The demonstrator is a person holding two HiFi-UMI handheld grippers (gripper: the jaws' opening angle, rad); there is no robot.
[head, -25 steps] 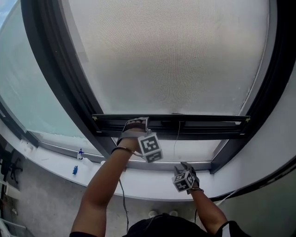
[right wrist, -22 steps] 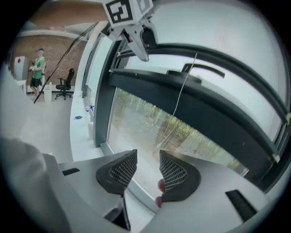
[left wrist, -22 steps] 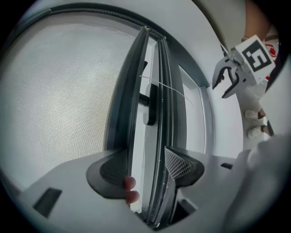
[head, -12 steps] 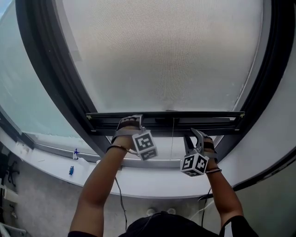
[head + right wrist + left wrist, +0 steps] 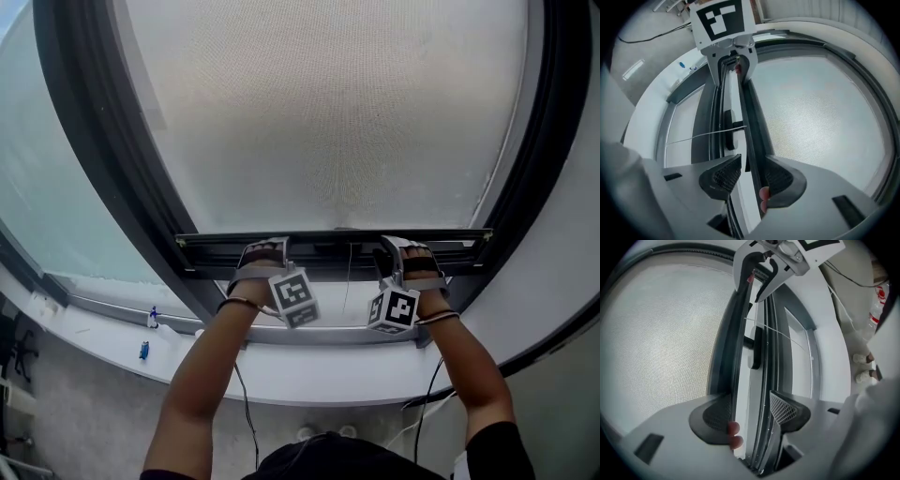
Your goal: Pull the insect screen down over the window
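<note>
Skew could jam the screen bar point(image 5: 323, 249) if pulled now: left gripper point(image 5: 750, 409) jaws clench it, right gripper point(image 5: 749, 176) jaws only straddle it, unclenched.

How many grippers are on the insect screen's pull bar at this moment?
2. The left gripper straddles the pull bar left of the hanging cord; the right gripper straddles it just right of the cord.
</note>
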